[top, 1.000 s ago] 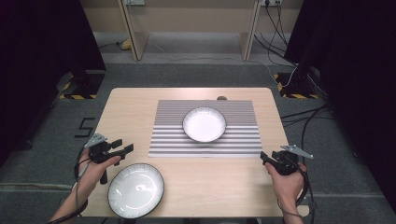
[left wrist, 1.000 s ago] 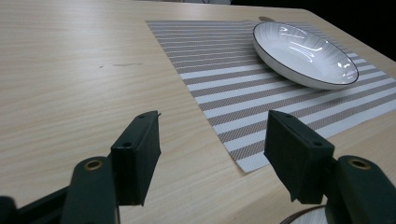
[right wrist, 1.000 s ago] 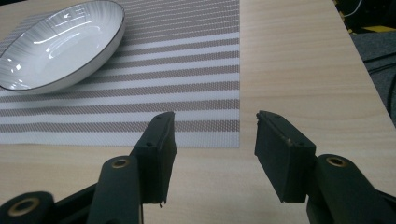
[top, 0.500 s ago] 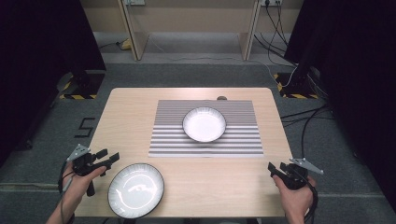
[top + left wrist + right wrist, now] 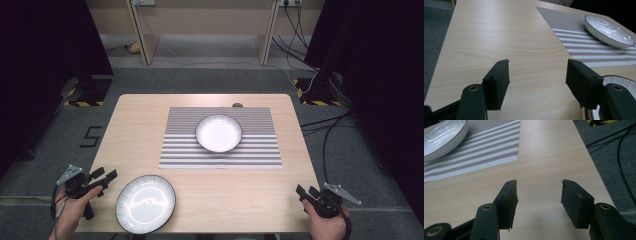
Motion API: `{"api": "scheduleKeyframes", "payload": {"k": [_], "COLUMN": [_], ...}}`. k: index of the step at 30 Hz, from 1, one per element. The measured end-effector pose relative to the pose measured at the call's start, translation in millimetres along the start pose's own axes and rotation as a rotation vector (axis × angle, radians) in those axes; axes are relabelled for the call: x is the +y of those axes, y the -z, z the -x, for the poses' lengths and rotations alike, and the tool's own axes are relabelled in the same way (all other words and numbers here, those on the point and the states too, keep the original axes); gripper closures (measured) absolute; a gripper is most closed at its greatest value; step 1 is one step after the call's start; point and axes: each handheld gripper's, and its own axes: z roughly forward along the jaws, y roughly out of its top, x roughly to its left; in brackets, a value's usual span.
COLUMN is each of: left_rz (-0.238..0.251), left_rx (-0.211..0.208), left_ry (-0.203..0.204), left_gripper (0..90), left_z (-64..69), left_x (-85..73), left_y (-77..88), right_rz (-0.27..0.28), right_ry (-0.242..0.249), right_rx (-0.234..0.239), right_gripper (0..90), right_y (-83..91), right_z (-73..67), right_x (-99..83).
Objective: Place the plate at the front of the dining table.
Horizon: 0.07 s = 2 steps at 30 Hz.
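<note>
Near plate point(image 5: 145, 204) at table point(image 5: 150, 125) front edge, left of centre: white, dark-rimmed, fine ribbing, glossy glare. Just right of left gripper point(image 5: 106, 178), jaws wide apart, empty. Second similar dish, possibly a shallow bowl point(image 5: 218, 133), on striped placemat point(image 5: 175, 150). Right gripper point(image 5: 303, 191) spread too, holding nothing.

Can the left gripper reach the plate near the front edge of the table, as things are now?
Probably yes. The left gripper is open, right beside the plate, with bare table between them and nothing blocking.
</note>
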Motion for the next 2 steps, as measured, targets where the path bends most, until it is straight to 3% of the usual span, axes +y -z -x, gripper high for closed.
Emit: {"api": "scheduleKeyframes", "payload": {"k": [2], "left_rz": [-0.004], "left_rx": [-0.020], "left_ry": [-0.014], "left_gripper": [34.9], "left_z": [4.7], "left_x": [7.0], "left_y": [-4.6], "right_rz": [-0.001], "right_ry": [-0.005], "right_rx": [0.005], "right_gripper": [46.9], "right_y": [-1.6], "right_z": [-1.1], "right_x": [-0.2]}}
